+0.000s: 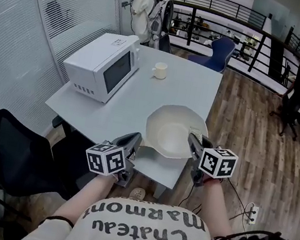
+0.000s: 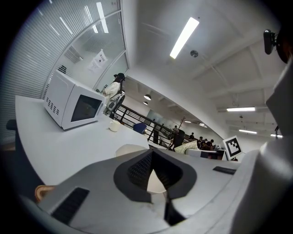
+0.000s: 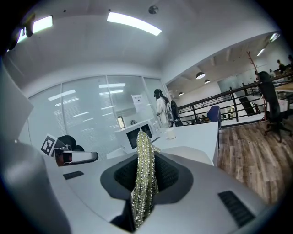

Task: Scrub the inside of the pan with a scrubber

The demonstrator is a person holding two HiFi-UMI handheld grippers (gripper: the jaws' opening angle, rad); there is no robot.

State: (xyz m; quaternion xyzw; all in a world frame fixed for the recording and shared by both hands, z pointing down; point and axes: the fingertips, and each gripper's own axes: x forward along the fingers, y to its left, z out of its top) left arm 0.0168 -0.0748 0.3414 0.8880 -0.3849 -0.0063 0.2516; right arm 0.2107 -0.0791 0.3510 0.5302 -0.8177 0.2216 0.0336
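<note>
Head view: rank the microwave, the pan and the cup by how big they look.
1. microwave, the largest
2. pan, somewhat smaller, though nearer the camera
3. cup, by far the smallest

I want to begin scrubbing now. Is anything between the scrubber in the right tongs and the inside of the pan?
Nothing visible. The right tongs hold the scrubber beside the rim of the pan, whose inside is bare. The cup and microwave stand farther back.
</note>
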